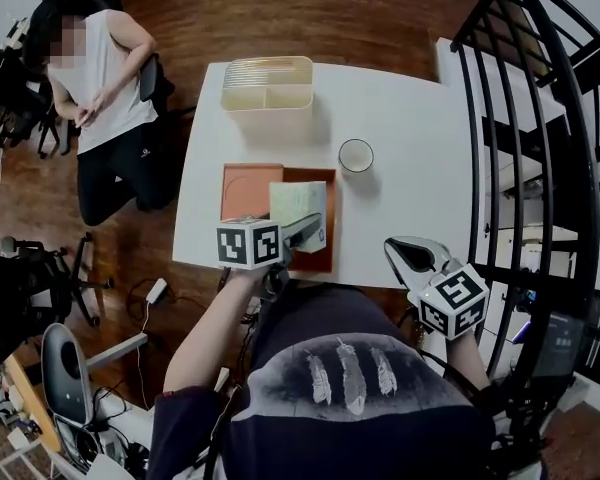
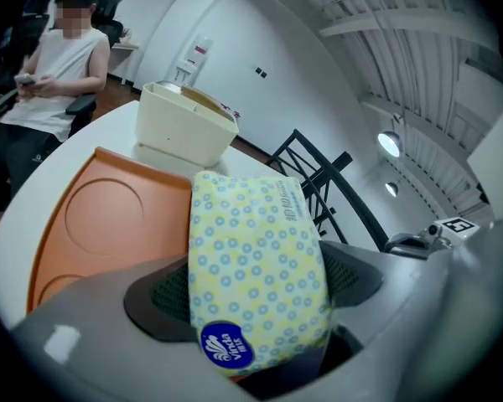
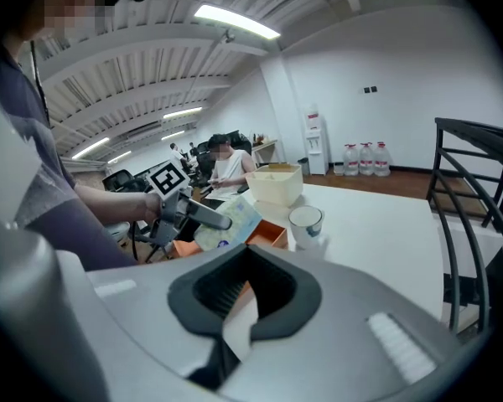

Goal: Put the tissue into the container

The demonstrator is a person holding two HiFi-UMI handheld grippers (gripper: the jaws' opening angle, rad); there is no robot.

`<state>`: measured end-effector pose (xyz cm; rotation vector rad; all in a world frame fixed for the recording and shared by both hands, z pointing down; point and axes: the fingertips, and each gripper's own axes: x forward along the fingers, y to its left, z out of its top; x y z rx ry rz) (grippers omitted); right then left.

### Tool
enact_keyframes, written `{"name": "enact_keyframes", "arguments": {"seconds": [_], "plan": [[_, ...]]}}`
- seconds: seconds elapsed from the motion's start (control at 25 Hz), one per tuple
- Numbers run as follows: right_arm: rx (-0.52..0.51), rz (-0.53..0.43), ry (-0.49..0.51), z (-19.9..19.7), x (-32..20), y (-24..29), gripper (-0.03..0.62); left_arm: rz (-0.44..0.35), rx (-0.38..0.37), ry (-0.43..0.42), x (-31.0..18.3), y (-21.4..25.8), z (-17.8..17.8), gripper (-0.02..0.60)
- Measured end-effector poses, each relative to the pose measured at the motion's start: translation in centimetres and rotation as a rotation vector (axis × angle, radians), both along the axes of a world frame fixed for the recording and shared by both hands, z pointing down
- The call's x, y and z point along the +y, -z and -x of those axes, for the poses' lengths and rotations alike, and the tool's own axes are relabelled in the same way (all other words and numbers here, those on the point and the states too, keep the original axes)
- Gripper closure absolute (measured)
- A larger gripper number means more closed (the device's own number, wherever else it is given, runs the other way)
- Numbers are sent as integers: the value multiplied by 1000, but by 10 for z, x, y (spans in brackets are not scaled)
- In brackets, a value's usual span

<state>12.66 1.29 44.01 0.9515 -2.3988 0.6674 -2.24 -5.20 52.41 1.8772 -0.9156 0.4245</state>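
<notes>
Left claw grips a soft dotted tissue pack over the orange tray, near the cream divided container. Right claw seems closed.

We log the wearer's dark grey short-sleeved T-shirt, with three pale feather prints in a row across its front. The left gripper and the right gripper look alike to us, with smooth light-grey moulded shells and black jaw linings with ribbed pads. Each carries a white cube bearing black square markers, the left cube and the right cube.
</notes>
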Motion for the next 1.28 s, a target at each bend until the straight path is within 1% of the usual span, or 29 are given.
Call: {"name": "enact_keyframes", "arguments": {"seconds": [0.12, 0.2, 0.4, 0.52, 0.68, 0.8, 0.88, 1.0, 1.08, 1.12, 1.2, 1.24, 1.28], "plan": [[-4, 6, 2, -14, -3, -3, 591, 3, -78, -8, -9, -18, -12, 140], [-10, 7, 9, -17, -3, -5, 591, 5, -118, -20, -12, -30, -16, 138], [-18, 11, 37, -11, 0, -6, 591, 16, -182, -96, -4, -42, -27, 125], [-19, 17, 50, -10, 0, -6, 591, 23, -185, -113, 4, -44, -30, 121], [-17, 24, 68, -7, -2, -9, 591, 26, -167, -94, 4, -43, -29, 114], [-21, 28, 83, -4, -1, -9, 591, -1, -151, -78, 3, -34, -28, 114], [-21, 29, 90, -1, -1, -9, 591, -31, -138, -54, -2, -19, -25, 114], [-21, 25, 100, 0, -5, -9, 591, -97, -78, -47, -6, 9, -22, 115], [-23, 19, 102, -1, -9, -7, 591, -180, -41, -78, -4, 38, -20, 119], [-23, 15, 106, -1, -11, -6, 591, -234, -33, -107, -2, 54, -18, 138], [-23, 4, 133, 1, -13, -2, 591, -351, -24, -192, 7, 88, -15, 193], [-27, -1, 158, 3, -13, 1, 591, -409, -11, -238, 13, 104, -13, 260], [-35, -6, 189, 7, -12, 5, 591, -461, 9, -279, 19, 120, -12, 353]]}}
